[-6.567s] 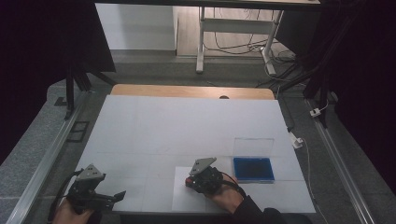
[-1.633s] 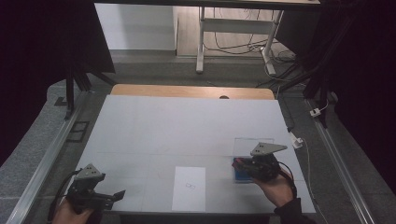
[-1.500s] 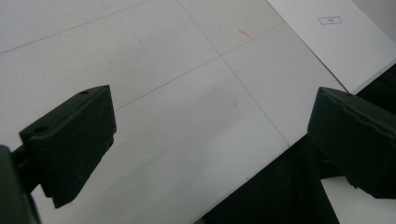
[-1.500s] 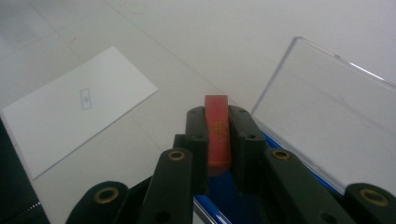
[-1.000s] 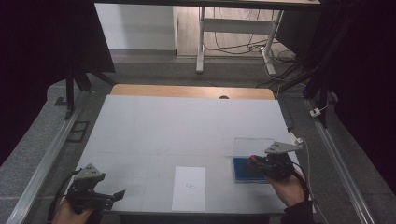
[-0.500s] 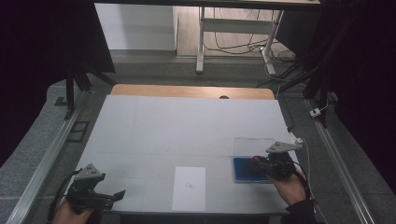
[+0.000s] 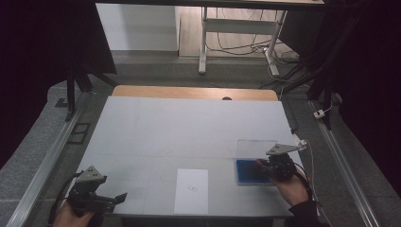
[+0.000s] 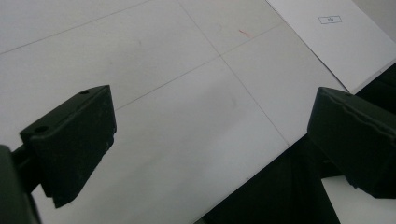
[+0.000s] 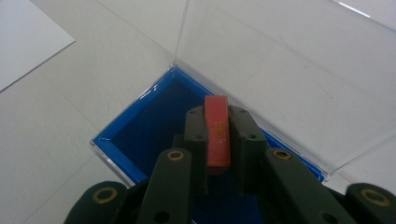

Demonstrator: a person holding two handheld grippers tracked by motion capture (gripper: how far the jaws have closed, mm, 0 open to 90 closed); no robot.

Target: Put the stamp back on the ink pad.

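Note:
My right gripper [image 9: 217, 126] is shut on a small red block [image 9: 218, 135] with gold marks on it. It holds the block upright, just above the blue tray of an open box [image 9: 140, 126]. The box's clear lid [image 9: 280, 65] stands raised behind. In the high view the right gripper [image 7: 263, 165] hangs over the right part of the blue box [image 7: 247, 172] at the table's front right. My left gripper [image 7: 118, 197] rests at the front left corner, and its jaws [image 8: 210, 140] stand wide open with nothing between them.
A white paper sheet [image 7: 191, 190] with a small printed mark lies at the front middle of the white table [image 7: 189, 132]; its corner [image 8: 336, 32] lies ahead of the left jaws. The table's front edge runs close under the left gripper. Cables and a metal frame stand beyond the far edge.
The right gripper has moved from over the paper sheet to the blue box and has stayed there, almost still, through the last second. The left gripper has not moved.

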